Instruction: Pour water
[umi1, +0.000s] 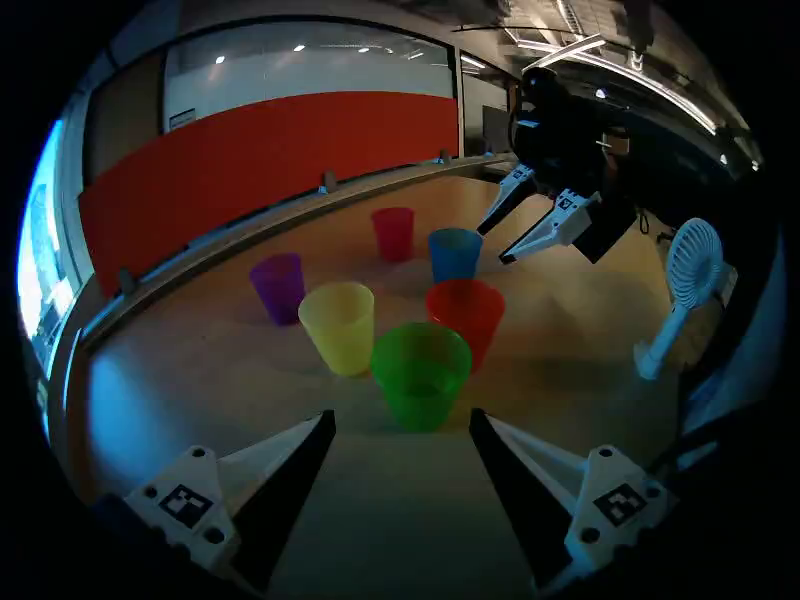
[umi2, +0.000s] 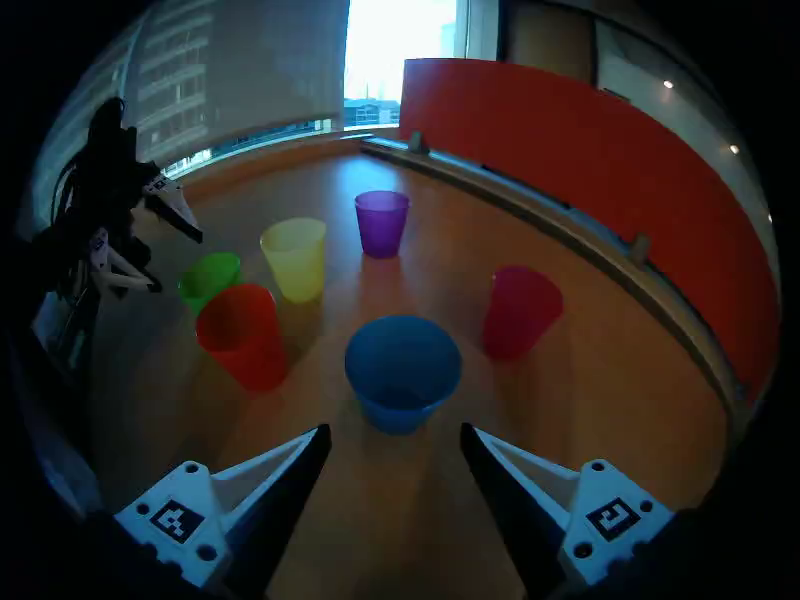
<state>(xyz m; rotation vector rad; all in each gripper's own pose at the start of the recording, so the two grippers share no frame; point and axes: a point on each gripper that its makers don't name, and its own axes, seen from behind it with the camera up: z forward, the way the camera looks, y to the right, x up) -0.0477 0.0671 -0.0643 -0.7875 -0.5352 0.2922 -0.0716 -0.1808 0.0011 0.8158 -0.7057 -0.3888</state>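
Six plastic cups stand upright and open-mouthed in a loose cluster near the middle of the wooden surface (umi1: 560, 330), well in from its edges. This suits pouring: each rim is free and there is room on every side for jaws to close.

The green cup (umi1: 420, 375) is the one closest to the left gripper (umi1: 400, 418). The yellow cup (umi1: 340, 325) and the orange-red cup (umi1: 466, 315) stand just behind it, one on each side. The purple cup (umi1: 278, 287), the crimson cup (umi1: 393, 233) and the blue cup (umi1: 455, 253) stand nearer the edge that carries the red partition panel (umi1: 250, 160). A white handheld fan (umi1: 680, 280) lies well apart from the cups, toward a side edge.

The two grippers face the cluster from opposite sides, so each has its own nearest cup. The left gripper is centred on the green cup. Its jaws are spread wide, wider than the cup, and touch nothing. The right gripper (umi2: 393, 430) is centred on the blue cup in the same way, again with its jaws wide apart and empty. Neither gripper has a cup between its jaws yet.

Judged from this, the task is at the approach stage, with no cup grasped. Whether any cup holds water cannot be told; the coloured walls and dim light hide the contents.
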